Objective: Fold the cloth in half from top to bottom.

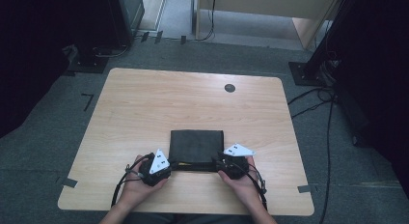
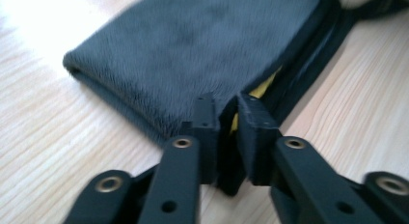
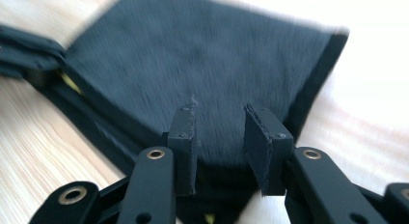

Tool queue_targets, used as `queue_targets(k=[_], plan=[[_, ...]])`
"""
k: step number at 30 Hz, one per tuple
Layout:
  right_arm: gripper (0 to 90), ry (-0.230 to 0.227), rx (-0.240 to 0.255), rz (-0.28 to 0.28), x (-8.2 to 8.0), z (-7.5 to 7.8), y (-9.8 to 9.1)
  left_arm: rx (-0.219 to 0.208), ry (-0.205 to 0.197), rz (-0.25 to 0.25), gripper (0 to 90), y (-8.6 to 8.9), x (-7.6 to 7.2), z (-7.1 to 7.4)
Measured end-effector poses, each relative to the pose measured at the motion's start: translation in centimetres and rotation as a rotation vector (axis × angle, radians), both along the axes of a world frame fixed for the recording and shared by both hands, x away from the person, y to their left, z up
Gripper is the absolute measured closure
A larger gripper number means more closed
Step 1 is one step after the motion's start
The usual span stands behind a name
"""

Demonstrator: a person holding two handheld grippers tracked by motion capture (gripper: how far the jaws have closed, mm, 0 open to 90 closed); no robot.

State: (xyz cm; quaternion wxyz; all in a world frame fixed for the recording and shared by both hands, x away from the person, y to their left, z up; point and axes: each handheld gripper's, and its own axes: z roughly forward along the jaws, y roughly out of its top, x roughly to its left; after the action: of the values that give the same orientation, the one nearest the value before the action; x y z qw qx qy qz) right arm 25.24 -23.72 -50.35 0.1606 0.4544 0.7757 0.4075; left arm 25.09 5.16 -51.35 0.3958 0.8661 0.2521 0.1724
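Tool in the left hand (image 1: 170, 165) and tool in the right hand (image 1: 219, 164) sit at the 2 near corners of a folded dark cloth (image 1: 197, 146), seen from the high view. The cloth lies flat near the front middle of the wooden surface (image 1: 144, 103), its near edge between the 2 tools, probably so that both corners can be taken at once. A small dark round disc (image 1: 230, 88) sits far back on the surface, well apart. Cables and dark stands lie on the carpeted floor (image 1: 48, 113) around it. Nothing stands between the tools and the cloth.

From the left gripper view, the left tool (image 2: 225, 113) has its jaws nearly together, pinching the bound corner of the cloth (image 2: 193, 45), where a sliver of yellow (image 2: 260, 91) peeks out from between the layers.

From the right gripper view, the right tool (image 3: 219, 122) has its jaws partly open, standing on either side of the cloth's (image 3: 202, 55) corner. Fabric lies between them, but I cannot tell that the pads press on it.
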Motion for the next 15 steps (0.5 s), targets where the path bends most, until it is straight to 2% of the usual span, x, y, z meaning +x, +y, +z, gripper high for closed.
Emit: queue_targets(k=[1, 2, 3, 5, 7, 11, 15], plan=[[64.7, 0.022, -0.026, -0.002, 0.0, -0.4, 0.0, -0.015, 0.009, -0.007, 80.5, 0.2, 0.1, -0.1], [64.6, 0.023, -0.027, 0.007, -0.1, -0.9, -0.2, -0.021, 0.018, -0.009, 80.6, 0.4, 0.2, -0.2], [64.6, 0.008, -0.022, 0.014, -0.2, -1.0, -0.3, -0.026, 0.024, -0.008, 80.7, 0.4, 0.3, -0.2], [64.8, 0.007, -0.03, 0.014, -0.2, -1.0, -0.2, -0.015, 0.011, -0.012, 80.7, 0.3, 0.2, -0.3], [64.7, -0.008, -0.064, 0.009, -0.4, -1.0, 0.1, -0.002, -0.002, -0.013, 80.7, 0.2, 0.0, -0.3], [64.7, -0.025, -0.101, -0.002, -1.0, -1.0, 0.6, -0.008, 0.002, -0.016, 80.5, 0.4, 0.0, -0.3], [64.6, -0.027, -0.088, 0.004, -1.0, -1.1, 0.4, -0.012, 0.006, -0.04, 76.0, 0.7, -0.2, -0.3]])
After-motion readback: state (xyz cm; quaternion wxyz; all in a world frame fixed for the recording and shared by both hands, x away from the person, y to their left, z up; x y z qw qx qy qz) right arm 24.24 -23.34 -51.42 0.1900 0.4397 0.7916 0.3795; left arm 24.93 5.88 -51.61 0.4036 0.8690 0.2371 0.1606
